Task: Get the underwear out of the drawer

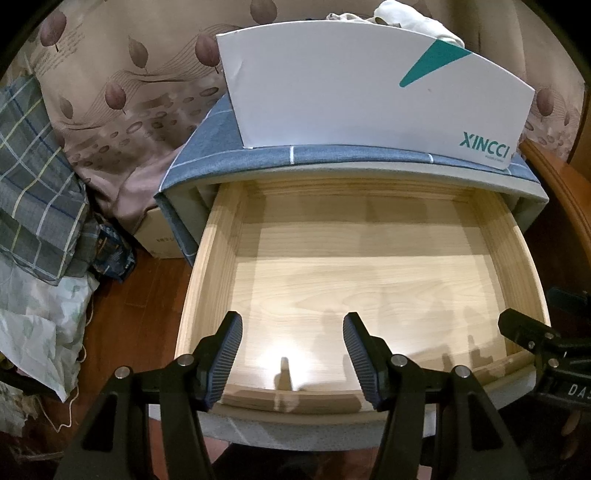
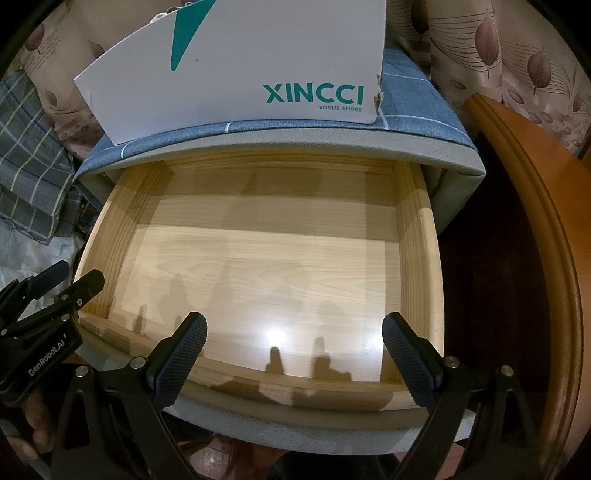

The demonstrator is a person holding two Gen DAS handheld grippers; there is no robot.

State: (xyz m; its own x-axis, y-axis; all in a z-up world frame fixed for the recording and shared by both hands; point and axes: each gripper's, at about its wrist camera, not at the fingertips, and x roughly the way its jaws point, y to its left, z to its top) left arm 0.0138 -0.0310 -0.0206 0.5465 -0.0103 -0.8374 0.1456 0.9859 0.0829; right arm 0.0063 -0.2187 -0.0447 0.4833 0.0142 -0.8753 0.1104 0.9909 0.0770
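Lying atop the white box (image 1: 369,92), underwear (image 1: 406,18) sits well beyond the left claw (image 1: 292,325).

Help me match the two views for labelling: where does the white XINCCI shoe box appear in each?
Left wrist view: white XINCCI shoe box upper centre-right, on the blue cloth top behind the drawer.
Right wrist view: shoe box upper centre-left.
Shared landmark: the open wooden drawer below it.

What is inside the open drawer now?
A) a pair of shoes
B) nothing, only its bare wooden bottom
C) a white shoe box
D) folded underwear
B: the drawer shows only bare light wood in both views; the white shoe box stands on top of the cabinet.
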